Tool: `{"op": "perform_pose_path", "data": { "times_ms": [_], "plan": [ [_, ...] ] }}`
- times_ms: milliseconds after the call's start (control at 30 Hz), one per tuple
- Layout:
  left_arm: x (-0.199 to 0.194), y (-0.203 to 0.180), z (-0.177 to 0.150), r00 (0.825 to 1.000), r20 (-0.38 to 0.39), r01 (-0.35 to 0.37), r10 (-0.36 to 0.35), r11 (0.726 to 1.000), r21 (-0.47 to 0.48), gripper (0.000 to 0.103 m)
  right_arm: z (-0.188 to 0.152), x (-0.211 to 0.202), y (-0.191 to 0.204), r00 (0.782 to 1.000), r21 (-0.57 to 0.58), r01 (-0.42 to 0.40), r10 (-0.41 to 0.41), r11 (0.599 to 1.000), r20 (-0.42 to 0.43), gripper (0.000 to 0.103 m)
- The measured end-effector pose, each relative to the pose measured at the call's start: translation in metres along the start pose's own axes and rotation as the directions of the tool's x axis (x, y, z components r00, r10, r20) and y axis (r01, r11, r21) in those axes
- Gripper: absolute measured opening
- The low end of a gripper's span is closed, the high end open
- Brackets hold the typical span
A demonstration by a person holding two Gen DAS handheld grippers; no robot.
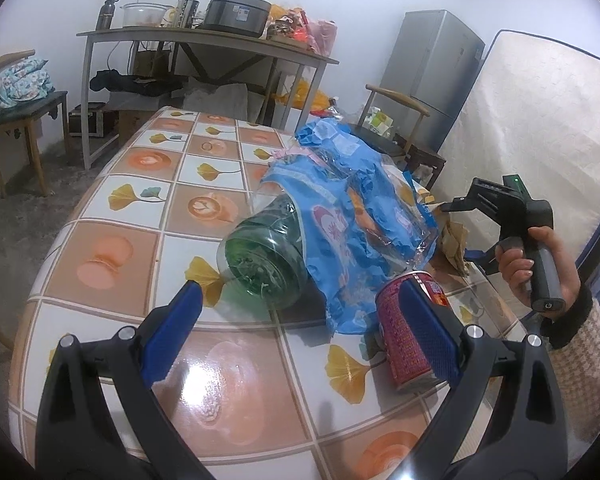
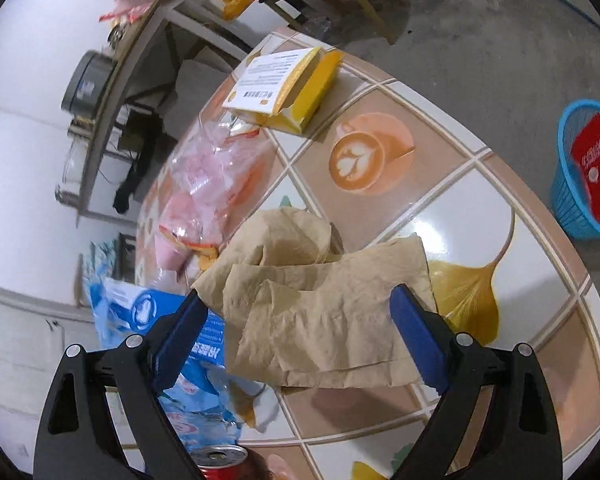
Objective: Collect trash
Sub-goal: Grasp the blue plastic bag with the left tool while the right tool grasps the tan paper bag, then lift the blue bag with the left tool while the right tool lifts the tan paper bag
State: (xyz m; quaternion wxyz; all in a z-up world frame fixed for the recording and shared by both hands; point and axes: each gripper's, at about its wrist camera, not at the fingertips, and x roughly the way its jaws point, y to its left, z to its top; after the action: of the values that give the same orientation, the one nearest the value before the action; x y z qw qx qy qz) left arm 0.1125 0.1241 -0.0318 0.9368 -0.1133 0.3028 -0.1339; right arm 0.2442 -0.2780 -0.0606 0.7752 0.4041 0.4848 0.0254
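Observation:
My left gripper (image 1: 300, 306) is open low over the tiled table (image 1: 148, 200). A red drink can (image 1: 400, 340) lies by its right finger, partly hidden behind the blue pad. Ahead lie a green plastic bottle (image 1: 260, 260) and a crumpled blue plastic bag (image 1: 348, 216). A hand (image 1: 532, 264) holds my right gripper (image 1: 460, 232) at the table's right side. In the right wrist view that gripper (image 2: 298, 296) is open, pointing down, with crumpled brown paper (image 2: 320, 300) between its fingers; the pads do not press on it.
A yellow carton (image 2: 284, 84) and a pink plastic bag (image 2: 208, 184) lie farther along the table (image 2: 480, 208). A blue basket (image 2: 568, 184) with a red packet (image 2: 596, 164) stands on the floor to the right. Chairs, a side table, a fridge and a mattress ring the room.

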Motion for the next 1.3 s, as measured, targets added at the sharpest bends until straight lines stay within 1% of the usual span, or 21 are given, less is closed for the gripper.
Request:
{"op": "perform_pose_path", "data": {
  "times_ms": [33,100,133,167,200,233,267,333,367,500,633,733,933,1067,1200,1300],
  "plan": [
    [0.0,0.0,0.0,1.0,0.0,0.001,-0.001,1.0,0.0,0.095,0.0,0.001,0.0,1.0,0.0,0.005,-0.005,1.0,0.002,0.09],
    [0.0,-0.001,0.001,1.0,0.0,0.003,-0.003,1.0,0.001,0.094,0.0,0.005,0.005,0.999,-0.039,0.035,-0.034,0.999,0.011,0.088],
    [-0.001,-0.002,0.001,1.0,0.001,0.003,-0.003,1.0,0.005,0.094,0.0,0.004,0.007,0.998,-0.069,0.063,-0.062,0.996,0.023,0.08],
    [-0.001,-0.003,0.001,1.0,0.001,0.001,-0.001,1.0,0.009,0.094,-0.002,0.006,0.011,0.994,-0.106,0.105,-0.101,0.989,0.041,0.075],
    [-0.001,-0.003,0.001,1.0,0.001,-0.002,0.002,1.0,0.013,0.095,-0.003,0.007,0.012,0.991,-0.126,0.13,-0.124,0.984,0.049,0.066],
    [-0.002,-0.004,0.001,1.0,0.002,-0.007,0.007,1.0,0.016,0.095,-0.002,0.007,0.011,0.989,-0.138,0.144,-0.137,0.98,0.053,0.059],
    [-0.002,-0.005,0.001,1.0,0.003,-0.009,0.009,1.0,0.018,0.095,-0.003,0.008,0.011,0.986,-0.159,0.16,-0.152,0.974,0.061,0.056],
    [-0.003,-0.005,0.002,1.0,0.002,-0.011,0.011,1.0,0.016,0.095,-0.003,0.006,0.011,0.981,-0.195,0.193,-0.182,0.962,0.071,0.045],
    [-0.003,-0.005,0.002,1.0,0.001,-0.011,0.011,1.0,0.015,0.094,-0.005,0.006,0.013,0.975,-0.232,0.22,-0.207,0.948,0.079,0.043],
    [-0.002,-0.009,0.002,1.0,-0.007,-0.016,0.016,1.0,0.018,0.094,-0.01,0.006,0.017,0.96,-0.334,0.279,-0.259,0.9,0.103,0.029],
    [-0.002,-0.015,0.006,1.0,-0.005,-0.02,0.02,0.999,0.027,0.095,-0.012,0.001,0.011,0.959,-0.392,0.283,-0.265,0.875,0.1,0.015],
    [0.0,-0.02,0.01,1.0,-0.006,-0.02,0.02,0.999,0.04,0.094,-0.015,-0.005,0.003,0.963,-0.414,0.267,-0.254,0.87,0.087,0.009],
    [0.012,-0.032,0.026,1.0,-0.016,-0.021,0.022,0.996,0.087,0.094,-0.033,-0.021,-0.01,0.969,-0.468,0.244,-0.235,0.849,0.078,0.007],
    [0.03,-0.044,0.042,0.997,-0.026,-0.07,0.075,0.983,0.168,0.094,-0.04,-0.03,-0.019,0.975,-0.486,0.218,-0.211,0.847,0.069,0.007],
    [0.059,-0.05,0.069,0.989,-0.056,-0.117,0.135,0.96,0.254,0.094,-0.041,-0.035,-0.026,0.982,-0.483,0.185,-0.181,0.856,0.056,0.007],
    [0.081,-0.047,0.09,0.983,-0.1,-0.118,0.151,0.952,0.281,0.094,-0.042,-0.035,-0.028,0.985,-0.484,0.172,-0.167,0.858,0.053,0.007]
  ]
}}
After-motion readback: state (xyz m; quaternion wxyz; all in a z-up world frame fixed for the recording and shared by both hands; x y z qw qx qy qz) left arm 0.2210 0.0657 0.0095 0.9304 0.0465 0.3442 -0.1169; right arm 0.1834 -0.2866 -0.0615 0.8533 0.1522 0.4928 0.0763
